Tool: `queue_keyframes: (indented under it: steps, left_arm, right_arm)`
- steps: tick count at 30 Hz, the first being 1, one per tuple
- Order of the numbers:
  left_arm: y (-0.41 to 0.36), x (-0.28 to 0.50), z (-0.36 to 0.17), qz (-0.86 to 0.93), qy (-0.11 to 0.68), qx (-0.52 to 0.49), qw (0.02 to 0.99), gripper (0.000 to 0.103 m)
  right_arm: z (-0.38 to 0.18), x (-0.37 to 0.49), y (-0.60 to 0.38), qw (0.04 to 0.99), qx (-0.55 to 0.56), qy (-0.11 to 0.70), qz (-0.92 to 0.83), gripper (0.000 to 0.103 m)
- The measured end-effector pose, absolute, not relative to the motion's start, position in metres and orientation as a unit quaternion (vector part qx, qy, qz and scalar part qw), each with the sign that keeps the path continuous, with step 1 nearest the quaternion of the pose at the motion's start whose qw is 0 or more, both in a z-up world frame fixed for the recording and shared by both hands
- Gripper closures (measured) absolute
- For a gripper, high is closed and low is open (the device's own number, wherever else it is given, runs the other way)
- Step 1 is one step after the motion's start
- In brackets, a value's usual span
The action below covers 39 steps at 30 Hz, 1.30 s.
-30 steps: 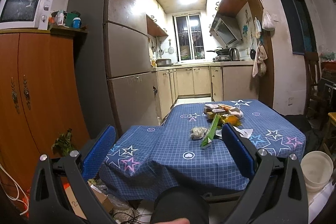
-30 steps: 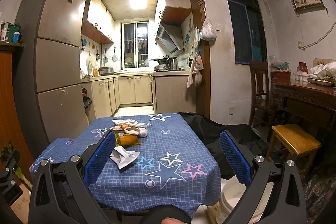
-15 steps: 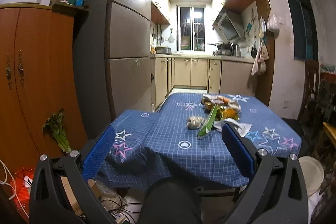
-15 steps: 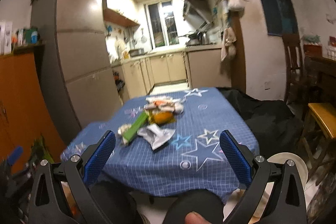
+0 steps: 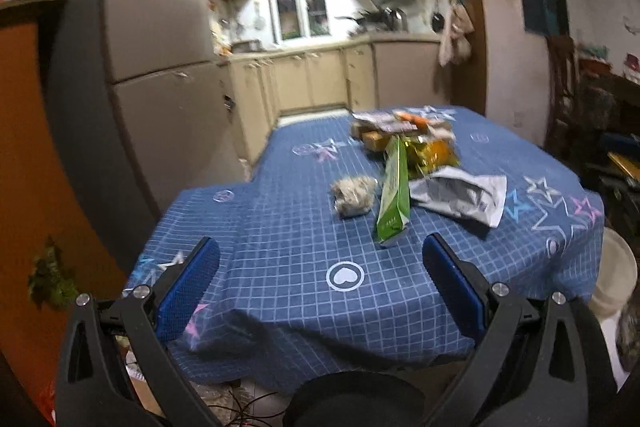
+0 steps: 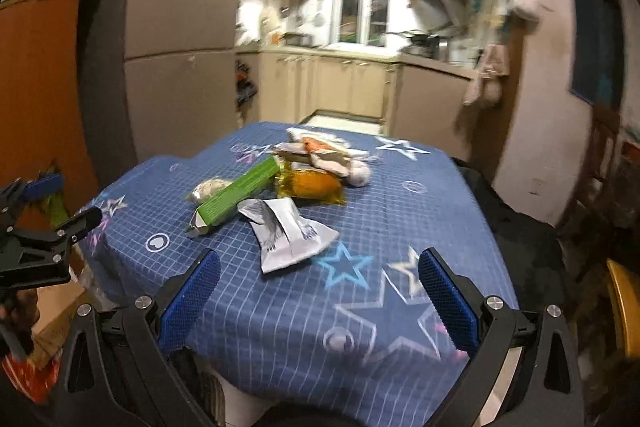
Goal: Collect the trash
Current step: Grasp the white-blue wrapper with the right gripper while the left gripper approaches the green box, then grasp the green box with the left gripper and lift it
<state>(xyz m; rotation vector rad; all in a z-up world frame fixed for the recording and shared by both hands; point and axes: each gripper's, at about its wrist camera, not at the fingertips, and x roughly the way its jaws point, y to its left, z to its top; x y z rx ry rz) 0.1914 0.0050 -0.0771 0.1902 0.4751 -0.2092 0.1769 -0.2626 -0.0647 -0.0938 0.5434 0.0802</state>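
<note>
Trash lies on a table with a blue star-patterned cloth (image 5: 280, 227) (image 6: 400, 219): a long green carton (image 5: 394, 193) (image 6: 236, 197), a crumpled grey wad (image 5: 354, 195) (image 6: 208, 189), a torn white-grey wrapper (image 5: 460, 193) (image 6: 288, 233), a yellow-orange packet (image 5: 434, 153) (image 6: 312, 185) and several wrappers heaped behind (image 5: 400, 125) (image 6: 324, 155). My left gripper (image 5: 320, 259) hangs open over the near table edge, short of the carton. My right gripper (image 6: 318, 271) is open too, just before the white wrapper. Both hold nothing. The left gripper (image 6: 60, 203) shows at the right view's left edge.
A tall grey fridge (image 5: 152, 59) and an orange-brown cabinet (image 5: 28, 147) stand left of the table. A white bucket (image 5: 616, 275) sits on the floor at the table's right. A cardboard box (image 6: 56, 311) and cables lie under the left corner. Kitchen counters lie beyond.
Both grippers have moved forward and tilted down toward the table, so the trash looks larger and nearer. The right view has swung left. Both stay open.
</note>
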Motion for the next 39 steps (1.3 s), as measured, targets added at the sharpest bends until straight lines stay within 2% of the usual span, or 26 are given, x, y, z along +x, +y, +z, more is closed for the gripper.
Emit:
queue_keyframes:
  steps: [6, 18, 21, 23, 27, 30, 35, 39]
  left_arm:
    - [0.007, 0.224, -0.087, -0.148, 0.264, 0.095, 0.948, 0.011]
    - [0.003, 0.266, -0.096, -0.18, 0.286, 0.103, 0.935, 0.011]
    - [0.0, 0.275, -0.099, -0.184, 0.288, 0.113, 0.933, 0.011]
    - [0.0, 0.279, -0.1, -0.188, 0.286, 0.117, 0.932, 0.011]
    - [0.002, 0.286, -0.099, -0.201, 0.284, 0.113, 0.931, 0.011]
    - [0.001, 0.292, -0.1, -0.218, 0.286, 0.107, 0.927, 0.011]
    - [-0.009, 0.302, -0.1, -0.261, 0.279, 0.118, 0.916, 0.011]
    - [-0.019, 0.31, -0.093, -0.298, 0.267, 0.122, 0.908, 0.011]
  right_arm:
    - [-0.079, 0.241, -0.247, 0.936, -0.089, 0.317, 0.124, 0.004]
    - [-0.137, 0.358, -0.228, 0.855, -0.152, 0.449, 0.212, 0.006]
    - [-0.15, 0.371, -0.223, 0.838, -0.162, 0.473, 0.22, 0.016]
    - [-0.158, 0.378, -0.221, 0.829, -0.157, 0.487, 0.226, 0.029]
    - [-0.161, 0.378, -0.221, 0.83, -0.141, 0.488, 0.231, 0.032]
    - [-0.162, 0.374, -0.222, 0.834, -0.127, 0.486, 0.229, 0.038]
    - [-0.157, 0.351, -0.231, 0.856, -0.074, 0.473, 0.197, 0.06]
    - [-0.148, 0.324, -0.241, 0.868, -0.027, 0.466, 0.17, 0.066]
